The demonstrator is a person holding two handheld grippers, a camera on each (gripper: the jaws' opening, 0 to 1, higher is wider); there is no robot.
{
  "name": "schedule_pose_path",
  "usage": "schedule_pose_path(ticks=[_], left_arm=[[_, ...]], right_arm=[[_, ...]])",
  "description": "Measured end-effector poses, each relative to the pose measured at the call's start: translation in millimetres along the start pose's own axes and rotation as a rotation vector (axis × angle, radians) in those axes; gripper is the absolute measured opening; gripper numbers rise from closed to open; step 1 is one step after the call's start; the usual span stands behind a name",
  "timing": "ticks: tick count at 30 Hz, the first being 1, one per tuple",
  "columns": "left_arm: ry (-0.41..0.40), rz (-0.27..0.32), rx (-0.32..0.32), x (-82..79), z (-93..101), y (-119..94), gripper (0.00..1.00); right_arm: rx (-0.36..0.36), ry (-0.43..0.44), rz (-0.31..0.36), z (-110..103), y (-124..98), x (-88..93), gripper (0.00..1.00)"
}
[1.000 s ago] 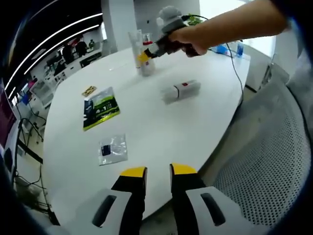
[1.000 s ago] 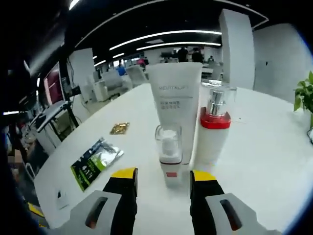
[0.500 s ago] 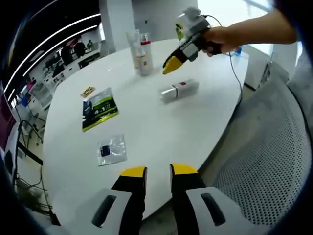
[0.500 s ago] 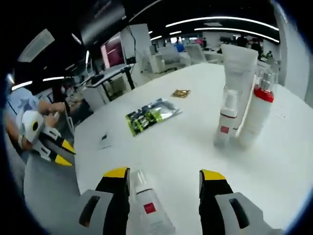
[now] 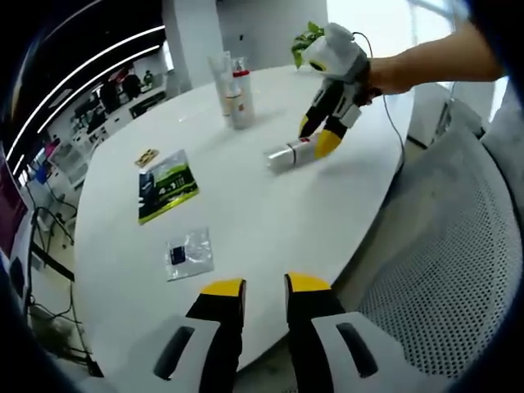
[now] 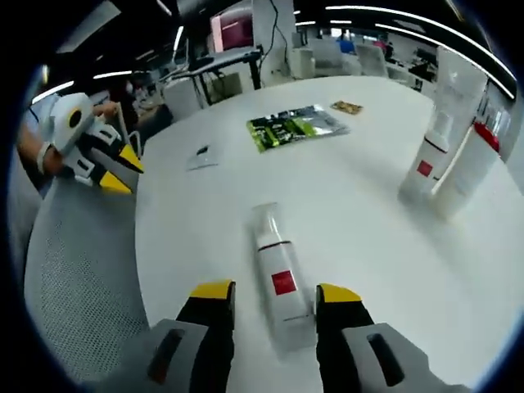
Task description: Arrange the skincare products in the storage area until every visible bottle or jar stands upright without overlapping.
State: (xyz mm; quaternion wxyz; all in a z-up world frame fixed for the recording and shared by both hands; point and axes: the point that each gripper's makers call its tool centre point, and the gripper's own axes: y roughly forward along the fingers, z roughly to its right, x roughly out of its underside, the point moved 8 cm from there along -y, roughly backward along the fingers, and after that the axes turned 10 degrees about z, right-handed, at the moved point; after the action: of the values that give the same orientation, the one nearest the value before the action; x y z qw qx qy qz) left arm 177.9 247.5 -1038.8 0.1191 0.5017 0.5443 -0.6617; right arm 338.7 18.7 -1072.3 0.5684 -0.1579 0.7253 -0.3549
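Note:
A white bottle with a red label (image 6: 278,282) lies on its side on the white table (image 6: 352,221). My right gripper (image 6: 274,295) is open, its jaws standing either side of the bottle's near end. In the left gripper view this right gripper (image 5: 319,137) hangs over the same lying bottle (image 5: 288,155), held by a person's hand. Further off, three products stand upright close together: a tall white tube (image 6: 458,90), a red-collared pump bottle (image 6: 471,168) and a small clear-capped bottle (image 6: 424,168). My left gripper (image 5: 264,288) is near the table's edge, jaws slightly apart with nothing between them.
A green sachet (image 5: 168,184), a small clear packet (image 5: 188,250) and a small gold sachet (image 5: 148,155) lie flat on the table's left part. A grey mesh chair (image 5: 442,270) stands at the right, off the table edge. A green plant (image 5: 307,41) stands beyond the far edge.
My right gripper has left the upright group and come down over the lying bottle, which is now between its jaws. The left gripper has stayed in place.

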Motion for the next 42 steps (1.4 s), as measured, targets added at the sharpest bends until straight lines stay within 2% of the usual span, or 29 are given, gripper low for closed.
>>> schedule_pose_path(ticks=[3,5,11,13,15,17,20,22,25,26,27,28,29,31,32,34,35,36,38,40,42], left_arm=[[0.005,0.002,0.003,-0.7,0.4,-1,0.15],[0.014,0.009,0.012,-1.8,1.3,-1,0.16],[-0.028,0.040,0.008,-5.3,-1.7,-3,0.17],[-0.029,0.041,0.014,-5.2,-0.3,-3,0.17],[-0.058,0.020,0.042,-3.0,3.0,-2,0.13],[-0.047,0.016,0.051,-2.7,3.7,-2,0.11],[-0.074,0.049,0.056,-6.1,3.0,-3,0.16],[-0.089,0.059,0.061,-8.0,2.6,-4,0.20],[-0.152,0.075,0.154,-17.1,12.5,-1,0.29],[-0.179,0.102,0.163,-23.2,13.7,-1,0.30],[-0.214,0.149,0.205,-32.6,16.1,-2,0.31],[-0.255,0.166,0.230,-37.0,16.6,-2,0.31],[-0.335,0.170,0.240,-41.2,15.0,-2,0.32],[-0.438,0.229,0.272,-50.9,12.8,-1,0.34],[-0.535,0.261,0.283,-56.6,12.7,1,0.39],[-0.673,0.319,0.289,-64.3,14.8,7,0.47],[-0.743,0.320,0.305,-65.2,17.4,10,0.48],[-0.837,0.325,0.366,-66.8,22.3,12,0.46],[-0.920,0.368,0.371,-66.4,22.7,16,0.42],[-1.030,0.376,0.380,-64.3,24.7,20,0.45],[-1.061,0.391,0.402,-64.5,25.9,23,0.42]], right_arm=[[-0.007,-0.046,-0.049,-1,4,4.8,0.24],[0.003,-0.068,-0.037,-2,5,3.8,0.18],[0.074,-0.068,-0.027,-6,6,2.9,0.14],[0.097,-0.034,-0.028,-11,5,3.3,0.14],[0.094,-0.044,0.010,-20,3,1.1,0.13],[0.089,-0.033,0.033,-31,1,-0.4,0.13],[0.079,-0.015,0.107,-47,-2,-7.6,0.13],[0.073,-0.040,0.142,-56,-6,-12.5,0.13],[0.066,-0.015,0.241,-71,-13,-24.3,0.13],[0.063,-0.018,0.255,-74,-15,-26.5,0.13],[0.065,-0.039,0.271,-79,-18,-29.8,0.13],[0.067,-0.039,0.291,-82,-20,-33.2,0.13],[0.074,-0.034,0.311,-85,-22,-36.1,0.13],[0.059,-0.017,0.355,-91,-25,-41.9,0.13],[0.058,-0.035,0.380,-95,-28,-46.5,0.13],[0.054,-0.050,0.398,-101,-32,-51.3,0.13],[0.039,-0.055,0.401,-104,-32,-53.0,0.13],[0.024,-0.056,0.405,-108,-33,-55.4,0.13],[0.021,-0.076,0.407,-112,-35,-57.6,0.13],[0.016,-0.107,0.407,-116,-37,-59.4,0.13],[0.013,-0.127,0.412,-120,-38,-60.7,0.13]])
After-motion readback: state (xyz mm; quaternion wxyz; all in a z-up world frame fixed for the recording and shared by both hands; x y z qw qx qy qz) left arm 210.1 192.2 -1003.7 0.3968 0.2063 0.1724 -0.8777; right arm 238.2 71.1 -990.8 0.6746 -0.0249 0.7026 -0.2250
